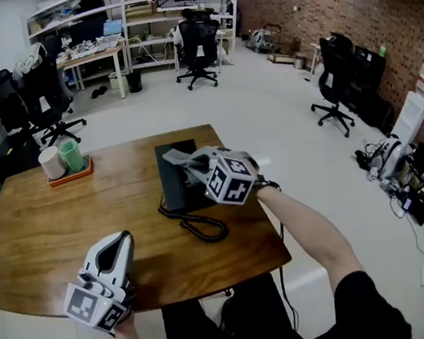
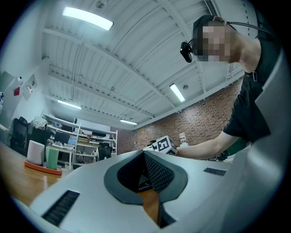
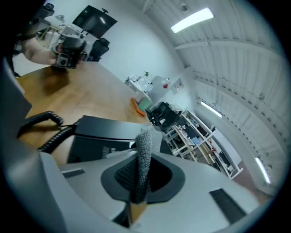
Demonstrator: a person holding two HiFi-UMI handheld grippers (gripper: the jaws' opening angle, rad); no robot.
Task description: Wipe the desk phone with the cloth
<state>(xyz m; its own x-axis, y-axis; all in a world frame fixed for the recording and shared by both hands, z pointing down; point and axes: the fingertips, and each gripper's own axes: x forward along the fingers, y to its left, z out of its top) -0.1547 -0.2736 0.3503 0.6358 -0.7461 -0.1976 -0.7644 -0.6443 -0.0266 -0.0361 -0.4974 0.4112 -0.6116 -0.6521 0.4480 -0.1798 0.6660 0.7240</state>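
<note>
On the right half of the wooden table (image 1: 41,226), the desk phone (image 1: 173,179) lay with its long axis running 12 to 6 o'clock, its coiled cord (image 1: 202,226) looping at 6. At its 3 o'clock stood the right gripper (image 1: 184,161), clamped on the grey cloth (image 3: 144,150), which hung over the phone's top; contact was unclear. The left gripper (image 1: 118,251), closed on nothing, sat well apart at 7 o'clock, so the right gripper was nearer.
</note>
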